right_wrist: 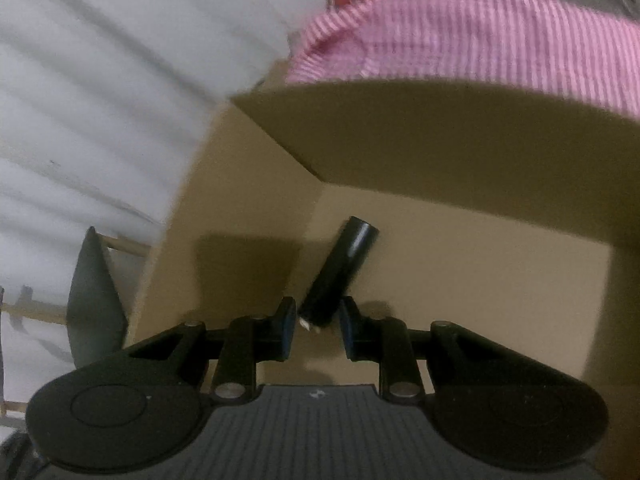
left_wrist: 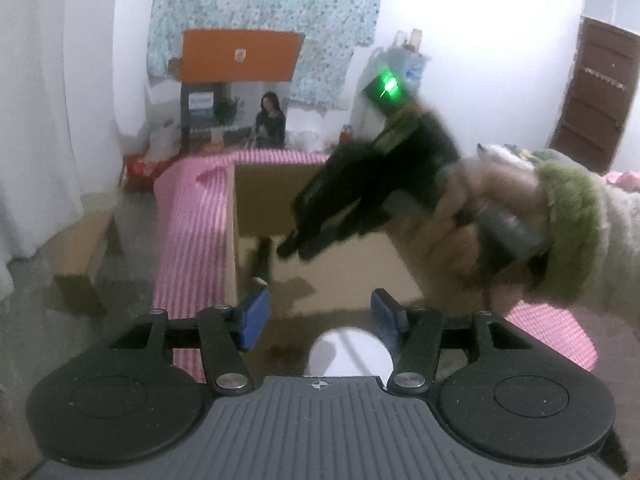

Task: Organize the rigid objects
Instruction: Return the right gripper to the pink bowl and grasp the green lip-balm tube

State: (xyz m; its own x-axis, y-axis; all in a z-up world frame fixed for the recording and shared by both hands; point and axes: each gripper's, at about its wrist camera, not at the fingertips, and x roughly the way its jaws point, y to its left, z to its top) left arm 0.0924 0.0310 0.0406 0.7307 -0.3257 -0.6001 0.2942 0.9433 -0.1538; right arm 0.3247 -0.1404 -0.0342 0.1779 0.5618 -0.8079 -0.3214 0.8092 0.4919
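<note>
**A:** Where's the tube (right_wrist: 340, 268)?

**B:** In the box (right_wrist: 440, 152), on its floor near the far left corner. Nothing else shows in there.

**A:** How does it lie from the right gripper (right_wrist: 318, 320)?

**B:** Straight ahead. In the right wrist view its near, white-tipped end sits between the fingertips. Its long axis runs away from them, leaning a little right, towards the far wall.

**A:** Held, then?

**B:** I cannot tell. The jaws are narrow, hardly wider than the tube. A thin sliver of cardboard seems to show on each side, but the picture is soft. In the left wrist view the tube looks as if it rests on the floor, just beside the gripper's tips.

**A:** And the left gripper (left_wrist: 318, 312)?

**B:** About half open, nothing between its pads. It hangs over the box's near edge, with a white round thing (left_wrist: 348, 354) under it. It is well back from the tube.

**A:** So the right hand (left_wrist: 472, 216) is the nearer.

**B:** By far. I'd judge any next move on the tube is its own: it is already in line with that axis.
</note>
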